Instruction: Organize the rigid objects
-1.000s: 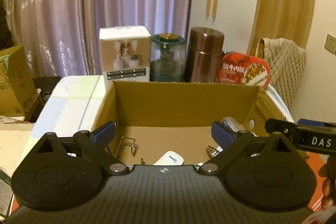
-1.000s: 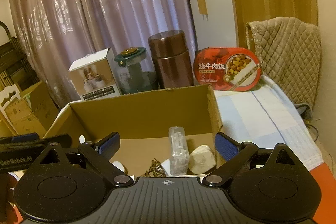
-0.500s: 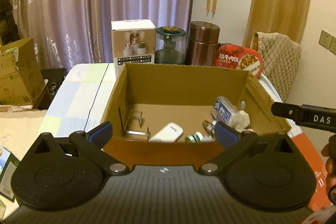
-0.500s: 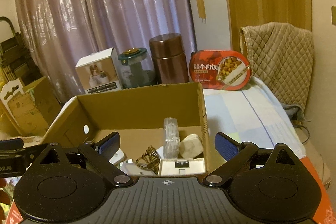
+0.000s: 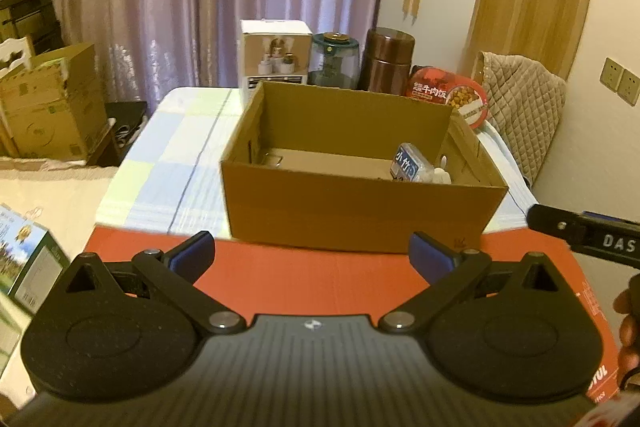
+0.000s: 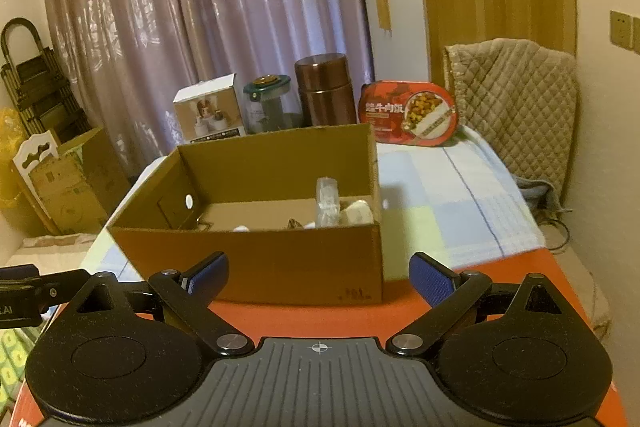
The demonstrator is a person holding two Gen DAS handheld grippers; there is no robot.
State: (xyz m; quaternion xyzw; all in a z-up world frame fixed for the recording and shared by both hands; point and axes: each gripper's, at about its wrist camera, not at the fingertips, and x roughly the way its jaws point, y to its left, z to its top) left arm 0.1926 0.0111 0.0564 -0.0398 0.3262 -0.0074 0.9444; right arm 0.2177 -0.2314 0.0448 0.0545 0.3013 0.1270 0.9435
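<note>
Notably, both grippers hovered short of the cardboard box (image 5: 360, 211), over a red carton (image 5: 304, 275). Left gripper (image 5: 312, 255): jaws spread wide, nothing between them. Right gripper (image 6: 318, 273): jaws likewise spread and empty.

The box sat on a checked cloth (image 5: 176, 163), open top, partly overlapping the red carton. Inside, against its right end: a clear plastic case with a blue label (image 5: 410, 163), a white lump (image 6: 358, 213) beside it, and smaller bits too low behind the near wall to identify.

Handling estimate: the case looked light, stiff and smooth, so likely slippery; best pinched across its flat faces. The lump's material could not be told.

Behind the box stood a white product box (image 5: 276, 57), a green-lidded jar (image 5: 334, 61), a brown flask (image 5: 386, 61) and a red meal tray (image 6: 408, 113).

Legible writing: "DAS" on the right gripper body as seen from the left wrist; "小竹" on the blue label; "牛肉饭" on the tray.
</note>
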